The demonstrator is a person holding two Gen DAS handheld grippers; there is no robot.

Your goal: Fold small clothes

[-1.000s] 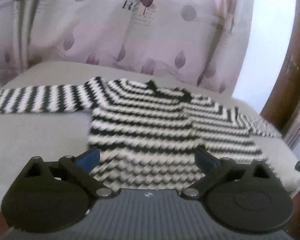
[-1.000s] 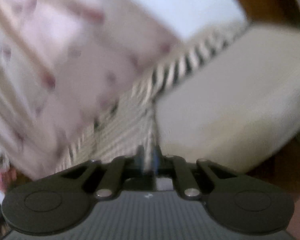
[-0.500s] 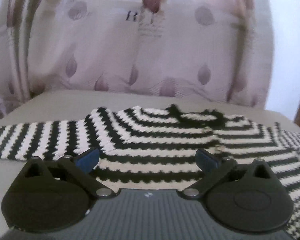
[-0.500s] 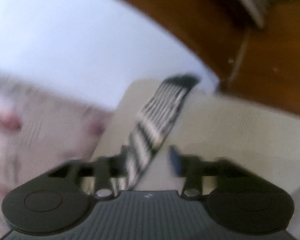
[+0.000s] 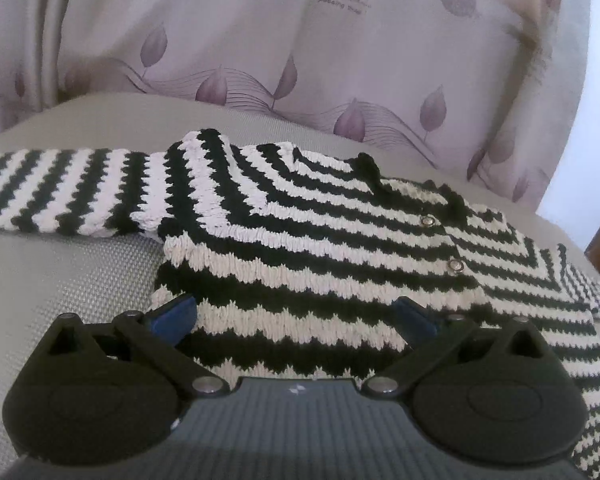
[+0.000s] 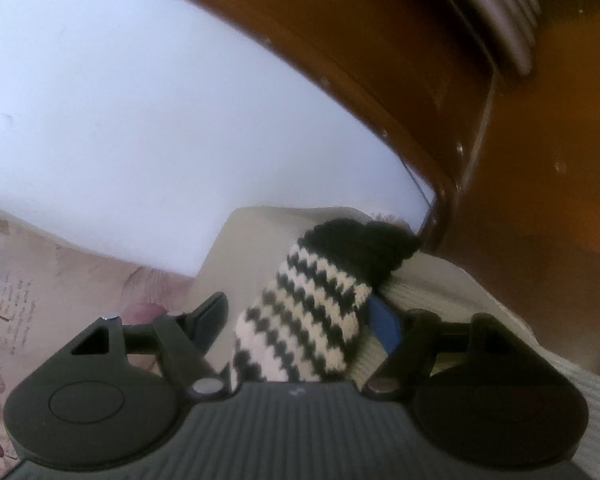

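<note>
1. Black-and-white zigzag knit: small cardigan [image 5: 320,248] spread flat on grey textured mattress [image 5: 60,272], front side up, two metal snap buttons [image 5: 456,266] on placket, black neckline trim at far edge.
2. One sleeve [image 5: 60,192] laid out straight toward left edge of left wrist view, flat on mattress.
3. Other sleeve [image 6: 312,312], seen in right wrist view: striped, black cuff at far end, lying on mattress [image 6: 480,308] and running away from camera toward wooden bed frame [image 6: 440,92].
4. Left gripper [image 5: 296,316]: jaws wide apart, blue pads either side of cardigan's lower hem area, low over the knit. No pad pressing on fabric. Contact of fingertips with knit: cannot tell.
5. Right gripper [image 6: 300,320]: jaws just been opening, now well apart. Sleeve between them, not clamped; clear gap at the left finger [image 6: 210,320]. Blue-padded right finger [image 6: 384,326] just beside or touching sleeve edge, partly hidden behind it.
6. Behind cardigan: pale pink curtain [image 5: 260,40] with purple leaf print and some printed lettering, hanging to mattress edge.
7. White wall [image 6: 140,100] above sleeve in right wrist view; curved brown wood frame crossing upper right, frame corner just beyond black cuff.
8. Cardigan not yet folded: body and both sleeves laid out open.
</note>
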